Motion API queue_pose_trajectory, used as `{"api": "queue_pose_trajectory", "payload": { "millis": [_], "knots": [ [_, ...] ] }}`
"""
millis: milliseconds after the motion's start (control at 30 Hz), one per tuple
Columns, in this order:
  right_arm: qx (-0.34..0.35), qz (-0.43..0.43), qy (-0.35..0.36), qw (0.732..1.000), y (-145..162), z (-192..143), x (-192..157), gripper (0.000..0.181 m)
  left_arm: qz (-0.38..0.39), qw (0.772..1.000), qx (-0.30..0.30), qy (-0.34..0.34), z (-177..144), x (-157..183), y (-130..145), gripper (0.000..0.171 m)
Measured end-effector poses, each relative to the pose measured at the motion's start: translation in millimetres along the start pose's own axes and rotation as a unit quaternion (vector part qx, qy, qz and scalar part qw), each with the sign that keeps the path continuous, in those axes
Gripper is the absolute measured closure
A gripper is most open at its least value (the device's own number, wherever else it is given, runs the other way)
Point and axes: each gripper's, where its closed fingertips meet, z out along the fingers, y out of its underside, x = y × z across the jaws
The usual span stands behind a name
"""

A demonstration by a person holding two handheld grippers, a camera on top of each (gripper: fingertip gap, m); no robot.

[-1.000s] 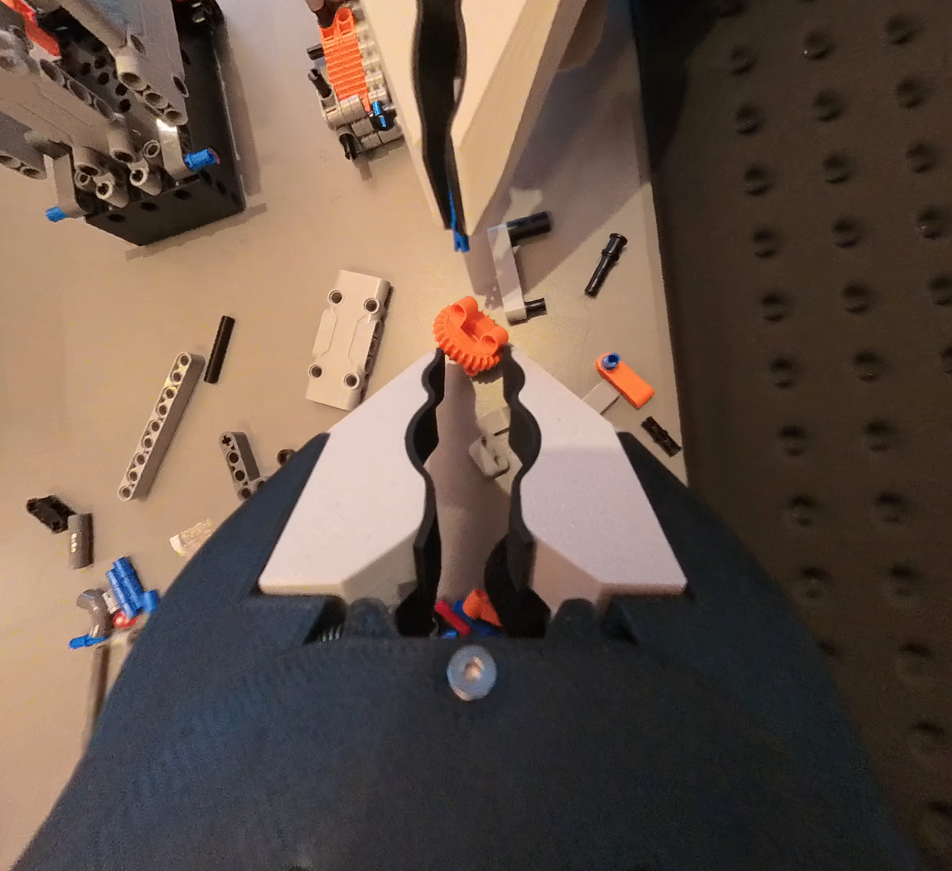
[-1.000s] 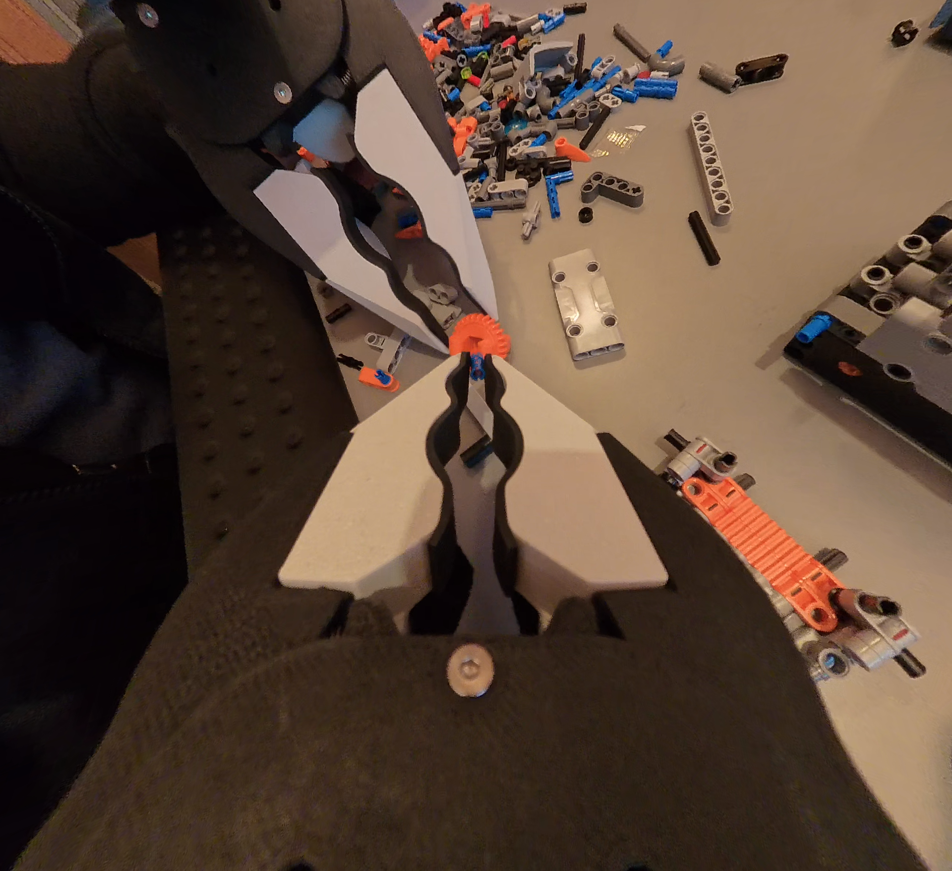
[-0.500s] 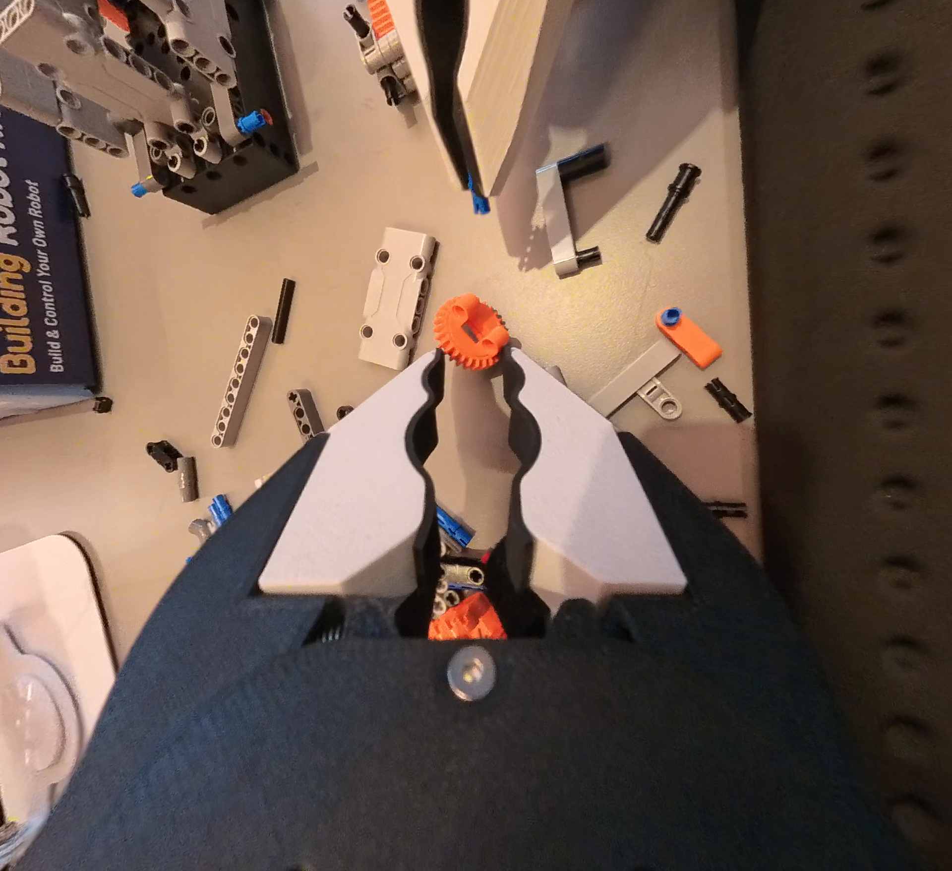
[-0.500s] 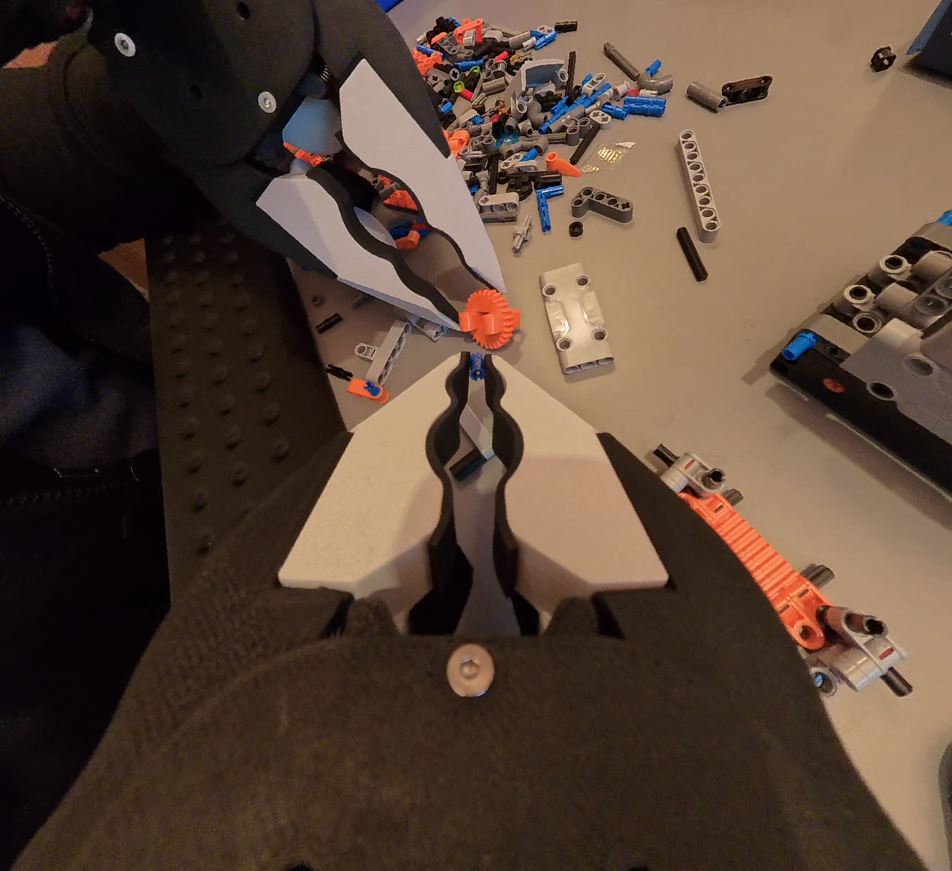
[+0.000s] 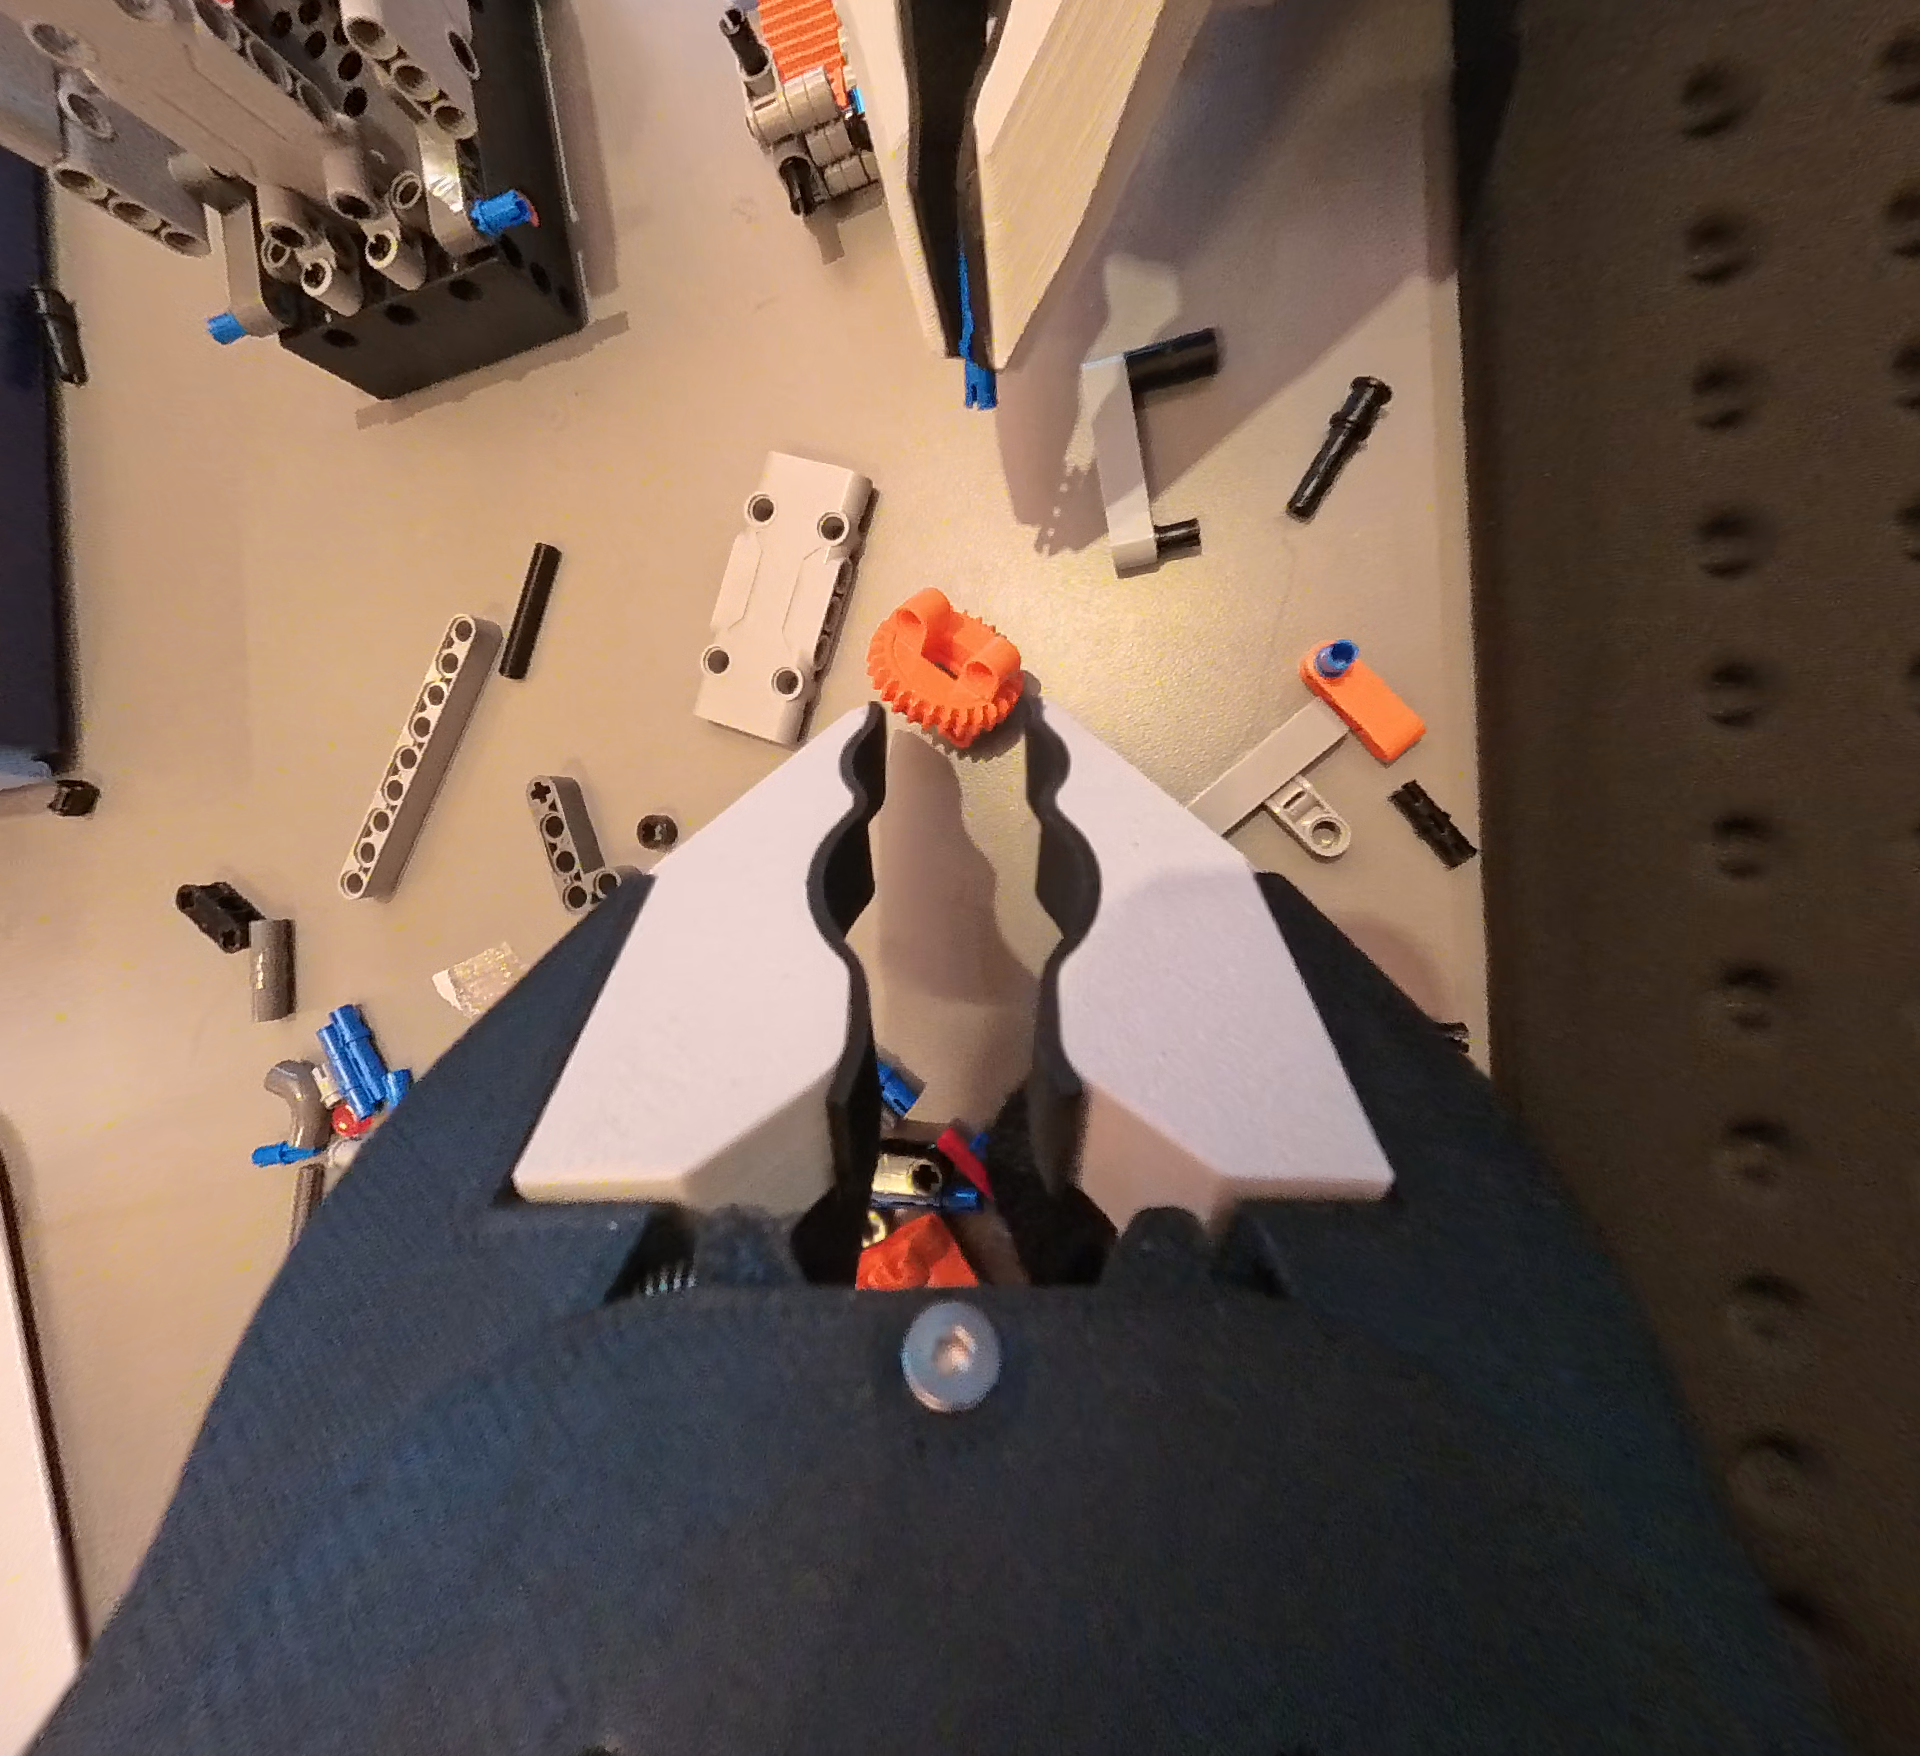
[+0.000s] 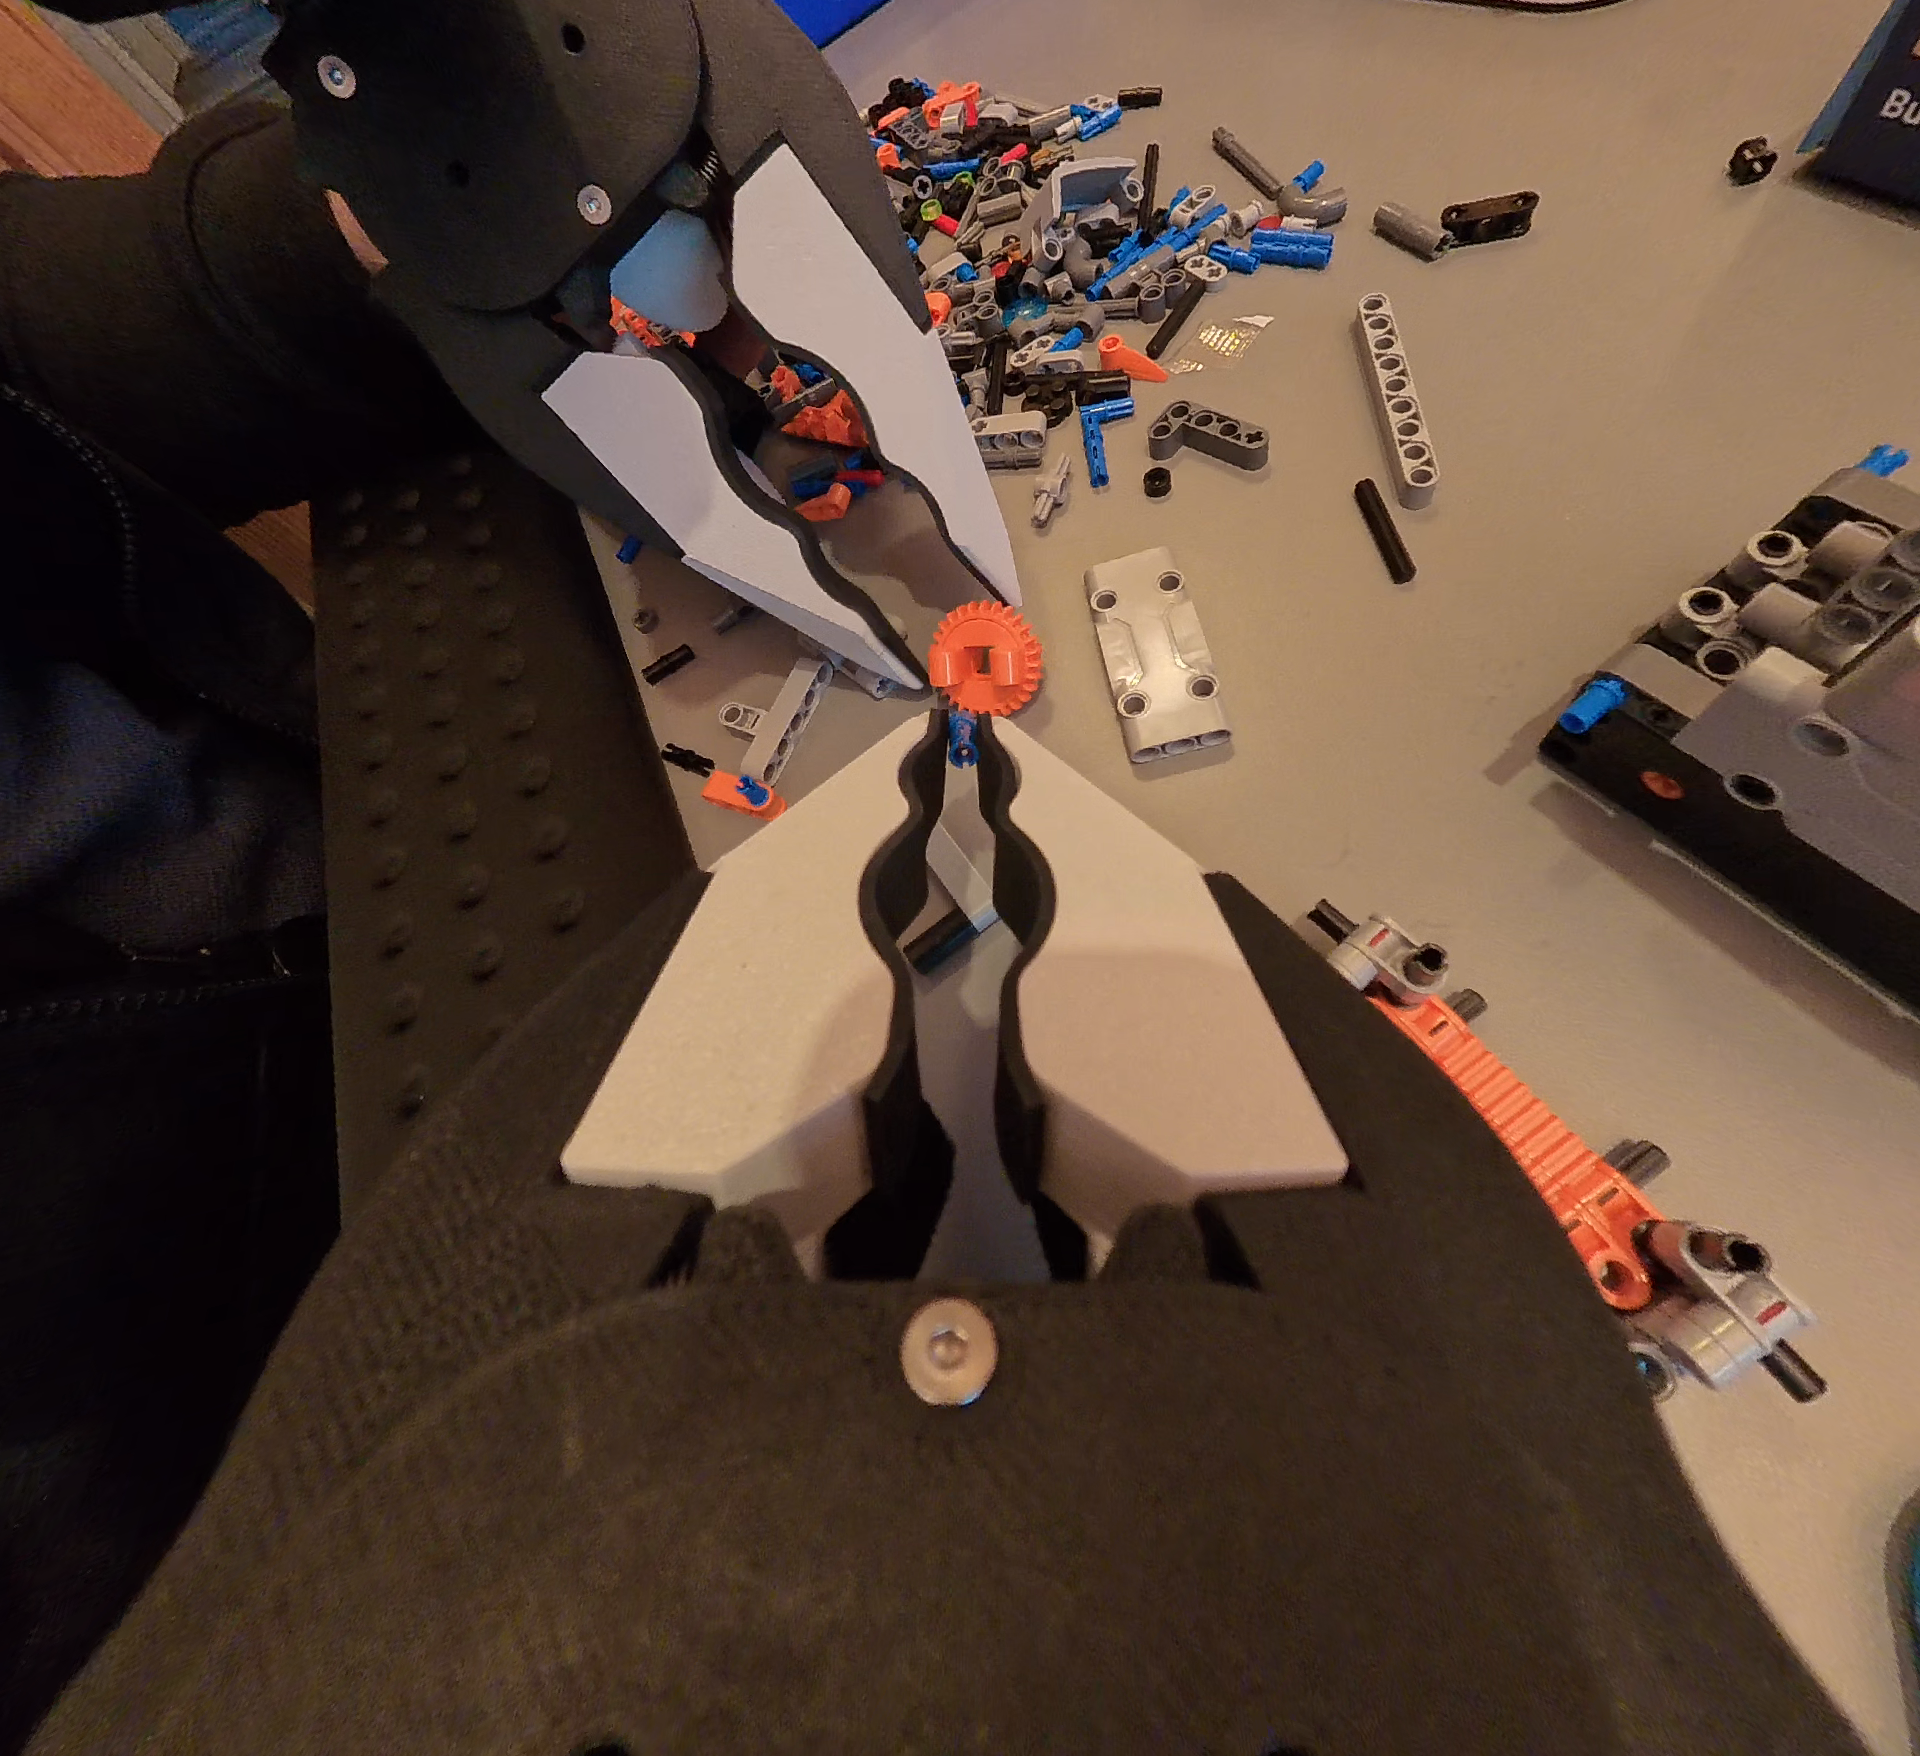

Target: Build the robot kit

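Where hidden elsewhere, right gripper (image 6: 961,738) pinches blue pin (image 6: 962,736).

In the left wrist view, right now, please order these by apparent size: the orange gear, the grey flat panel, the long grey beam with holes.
1. long grey beam and grey flat panel: unsure, the beam is longer, the panel wider.
2. orange gear: smallest, though held nearer the camera at the left gripper.
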Motion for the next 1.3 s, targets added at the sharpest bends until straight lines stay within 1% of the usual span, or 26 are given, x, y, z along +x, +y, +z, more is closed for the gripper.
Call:
{"api": "queue_pose_trajectory", "payload": {
  "millis": [200,333,533,967,1167,1300],
  "knots": [
    [0.005,-0.001,0.003,1.0,-0.8,-1.0,0.9,0.178,-0.015,1.0,0.013,0.013,-1.7,2.1,-2.2,0.148],
    [0.003,-0.002,0.005,1.0,-0.3,-0.5,1.3,0.178,-0.023,0.999,0.025,0.021,-3.2,3.9,-5.3,0.152],
    [0.007,-0.002,0.008,1.0,-1.1,-1.7,2.5,0.178,-0.024,0.999,0.031,0.021,-3.9,4.0,-6.5,0.153],
    [-0.001,-0.005,0.01,1.0,1.2,0.0,2.7,0.178,-0.004,0.999,0.032,0.009,-4.7,5.3,-8.8,0.153],
    [-0.011,-0.014,0.012,1.0,3.8,2.5,1.4,0.178,0.005,0.999,0.042,0.002,-6.6,5.9,-14.9,0.154],
    [-0.023,-0.02,0.013,0.999,6.9,5.0,0.5,0.178,0.02,0.999,0.038,-0.006,-4.9,7.8,-17.1,0.154]
  ]
}}
